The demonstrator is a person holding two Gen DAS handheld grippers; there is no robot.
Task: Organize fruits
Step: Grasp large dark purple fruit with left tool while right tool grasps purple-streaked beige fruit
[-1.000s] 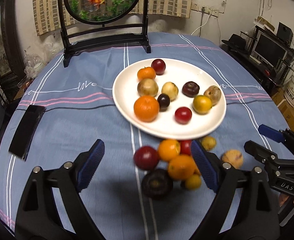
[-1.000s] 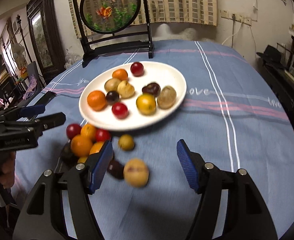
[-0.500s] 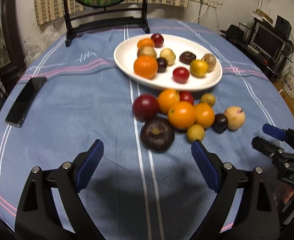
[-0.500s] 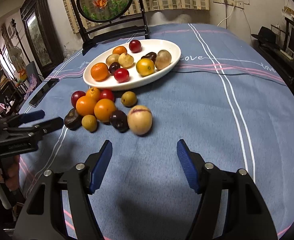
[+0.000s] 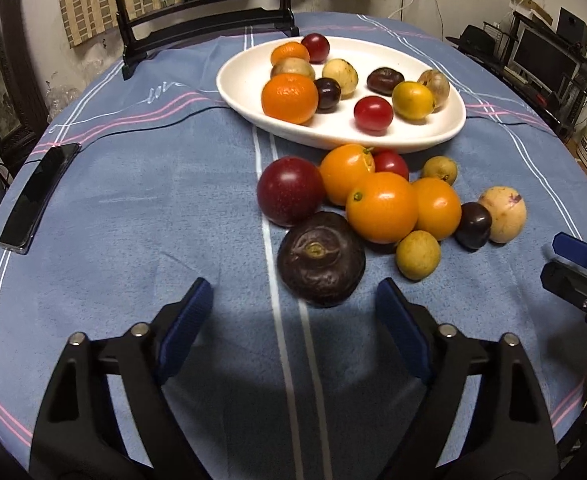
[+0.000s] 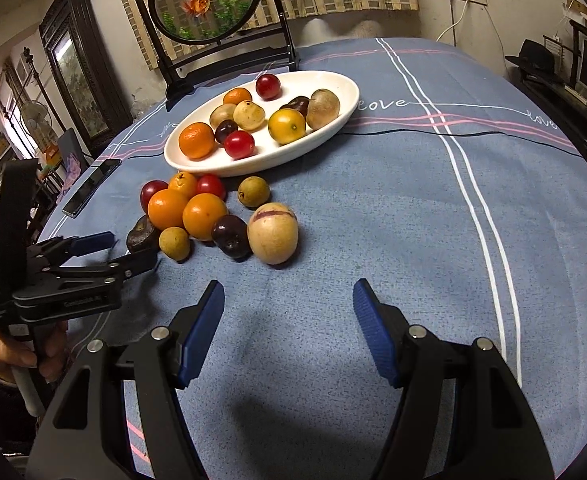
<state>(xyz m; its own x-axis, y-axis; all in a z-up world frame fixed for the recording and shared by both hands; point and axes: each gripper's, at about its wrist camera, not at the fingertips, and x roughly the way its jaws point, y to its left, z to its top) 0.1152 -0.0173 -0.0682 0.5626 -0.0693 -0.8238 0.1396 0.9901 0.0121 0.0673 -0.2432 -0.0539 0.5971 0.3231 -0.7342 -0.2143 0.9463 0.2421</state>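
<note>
Fruits in a loose cluster on the blue tablecloth (image 5: 141,216), just in front of the white plate (image 5: 245,80), both grippers spread wide and holding nothing.

The dark wrinkled fruit (image 5: 320,259) lies nearest the left gripper (image 5: 293,316), almost straight ahead between its parted fingers and a little right of centre; it is squat and round, with a pale puckered scar facing the camera, and touches the maroon fruit (image 5: 290,191) behind it. The right gripper (image 6: 288,312) faces the pale, purple-streaked egg-shaped fruit (image 6: 272,232), ahead and slightly left, well apart. Oranges (image 5: 381,207) and small yellow and dark fruits fill the cluster; more sit on the plate. A phone (image 5: 37,196) lies far left.
</note>
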